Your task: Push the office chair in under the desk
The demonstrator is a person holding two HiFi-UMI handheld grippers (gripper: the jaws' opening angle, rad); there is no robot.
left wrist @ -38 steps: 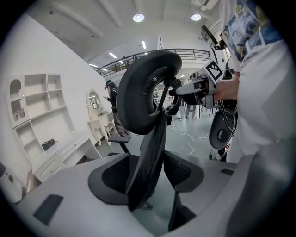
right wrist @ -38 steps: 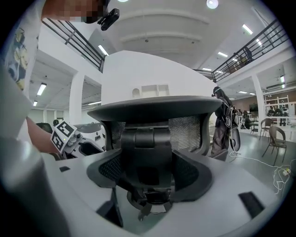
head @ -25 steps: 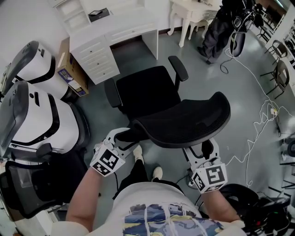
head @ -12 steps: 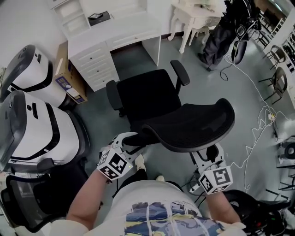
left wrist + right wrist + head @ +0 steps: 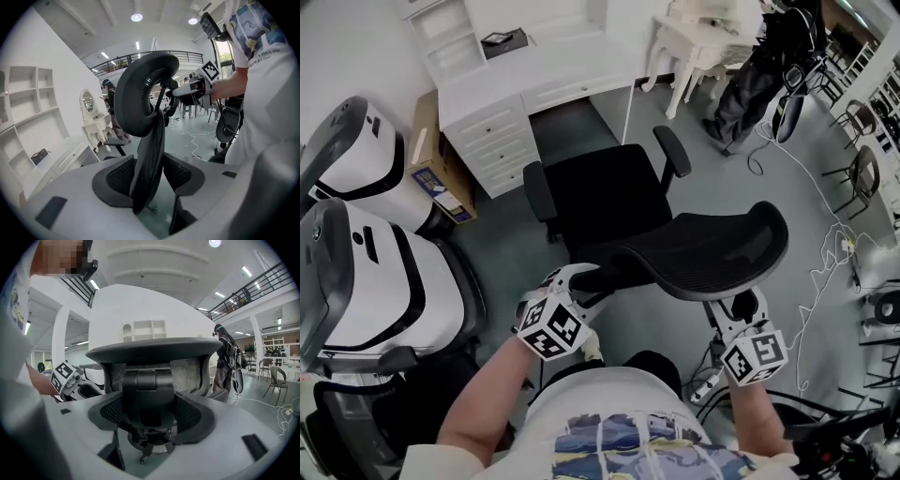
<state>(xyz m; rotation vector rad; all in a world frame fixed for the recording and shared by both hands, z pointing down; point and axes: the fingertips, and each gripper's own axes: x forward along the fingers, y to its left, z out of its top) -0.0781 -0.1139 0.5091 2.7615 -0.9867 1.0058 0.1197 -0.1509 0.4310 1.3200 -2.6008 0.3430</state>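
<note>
The black mesh office chair [image 5: 605, 192] stands in front of the white desk [image 5: 544, 70], its seat facing the knee opening [image 5: 577, 117] and outside it. My left gripper [image 5: 581, 279] is at the left edge of the chair's backrest [image 5: 712, 253]. In the left gripper view that edge [image 5: 149, 154] runs between the jaws. They are closing on it and the pads touch it. My right gripper [image 5: 742, 305] is behind the backrest. In the right gripper view its jaws clasp the black back support [image 5: 150, 394] from both sides.
Two large white pods [image 5: 366, 272] and a cardboard box [image 5: 431, 155] flank the desk's left. A white side table [image 5: 703, 37], a dark bag [image 5: 759, 75] and floor cables [image 5: 834, 253] lie to the right. Another dark chair [image 5: 356, 431] sits at the bottom left.
The chair has rolled a little toward the desk with both grippers staying on its back. The desk now shows lower and nearer in the head view.
</note>
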